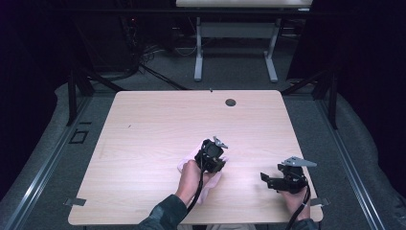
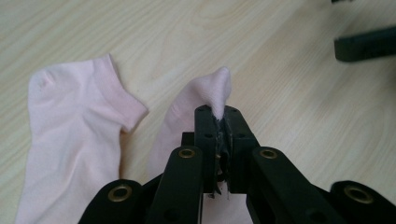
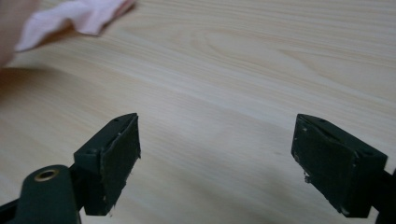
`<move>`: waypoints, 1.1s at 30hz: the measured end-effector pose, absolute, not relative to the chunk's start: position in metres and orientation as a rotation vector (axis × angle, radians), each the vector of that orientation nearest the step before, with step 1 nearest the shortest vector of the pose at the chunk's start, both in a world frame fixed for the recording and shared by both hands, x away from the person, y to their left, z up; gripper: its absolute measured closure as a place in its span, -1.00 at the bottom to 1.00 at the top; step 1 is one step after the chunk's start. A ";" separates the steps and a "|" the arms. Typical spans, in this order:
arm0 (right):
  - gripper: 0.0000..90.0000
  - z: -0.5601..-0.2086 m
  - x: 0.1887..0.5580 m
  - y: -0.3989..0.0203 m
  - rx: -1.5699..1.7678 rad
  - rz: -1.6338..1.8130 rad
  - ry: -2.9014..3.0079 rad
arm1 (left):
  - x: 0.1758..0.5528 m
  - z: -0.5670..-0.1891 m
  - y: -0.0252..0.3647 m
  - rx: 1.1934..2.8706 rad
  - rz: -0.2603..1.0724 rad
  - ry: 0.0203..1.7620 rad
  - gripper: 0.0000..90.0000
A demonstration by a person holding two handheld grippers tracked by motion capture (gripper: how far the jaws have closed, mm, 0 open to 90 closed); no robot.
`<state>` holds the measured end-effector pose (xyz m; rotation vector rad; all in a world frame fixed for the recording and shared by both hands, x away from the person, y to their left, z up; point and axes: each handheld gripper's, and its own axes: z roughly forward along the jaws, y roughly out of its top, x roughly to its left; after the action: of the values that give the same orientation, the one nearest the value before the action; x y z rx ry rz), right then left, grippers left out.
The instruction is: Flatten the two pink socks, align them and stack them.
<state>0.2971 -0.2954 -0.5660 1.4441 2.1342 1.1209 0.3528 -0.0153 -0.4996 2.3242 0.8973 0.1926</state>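
Table (image 1: 143, 124) is noted with two pink socks near its front middle. One sock (image 2: 70, 140) lies flat; the second sock (image 2: 210, 93) is pinched at its cuff by the left gripper (image 2: 219, 126). The right gripper (image 3: 215, 158), jaws wide and empty, is held well apart to the right.

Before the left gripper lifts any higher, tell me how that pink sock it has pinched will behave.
Probably floppy: the pink sock peaks where the left gripper is shut on a fold and sags away below. Likely light, since that small pinch raises the fabric. It should drape and drag across the table rather than roll or tip. The grip looks secure, though thin knit might slip.
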 end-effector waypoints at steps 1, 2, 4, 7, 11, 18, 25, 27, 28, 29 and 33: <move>-0.66 -0.564 0.293 -0.289 1.443 1.152 2.145 | 0.353 -0.497 -0.016 2.312 0.200 0.902 0.92; -0.66 -0.561 0.290 -0.284 1.446 1.180 2.155 | 0.354 -0.495 -0.017 2.306 0.209 0.901 0.92; -0.66 -0.559 0.287 -0.277 1.446 1.211 2.168 | 0.354 -0.493 -0.018 2.290 0.205 0.901 0.92; -0.59 -0.550 0.274 -0.248 1.405 1.304 2.221 | 0.356 -0.487 -0.023 2.269 0.205 0.904 0.92; -0.43 -0.549 0.265 -0.215 1.351 1.311 2.306 | 0.357 -0.481 -0.027 2.264 0.227 0.895 0.92; 0.05 -0.565 0.272 -0.170 1.326 1.260 2.417 | 0.358 -0.474 -0.027 2.219 0.236 0.909 0.92; 0.80 -0.566 0.276 -0.163 1.327 1.249 2.383 | 0.356 -0.466 -0.018 2.168 0.236 0.913 0.92; 0.94 -0.564 0.278 -0.169 1.340 1.248 2.361 | 0.355 -0.463 -0.014 2.149 0.225 0.904 0.92; 0.94 -0.564 0.278 -0.169 1.340 1.248 2.361 | 0.355 -0.463 -0.014 2.149 0.225 0.904 0.92; 0.95 -0.563 0.279 -0.172 1.335 1.261 2.348 | 0.355 -0.461 -0.012 2.140 0.223 0.900 0.92; 0.97 -0.547 0.278 -0.187 1.295 1.207 2.283 | 0.354 -0.455 -0.005 2.081 0.201 0.892 0.92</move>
<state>0.2782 -0.1874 -0.5466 1.2946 2.2830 1.2073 0.3535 -0.0049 -0.4548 2.0815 0.8921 0.2013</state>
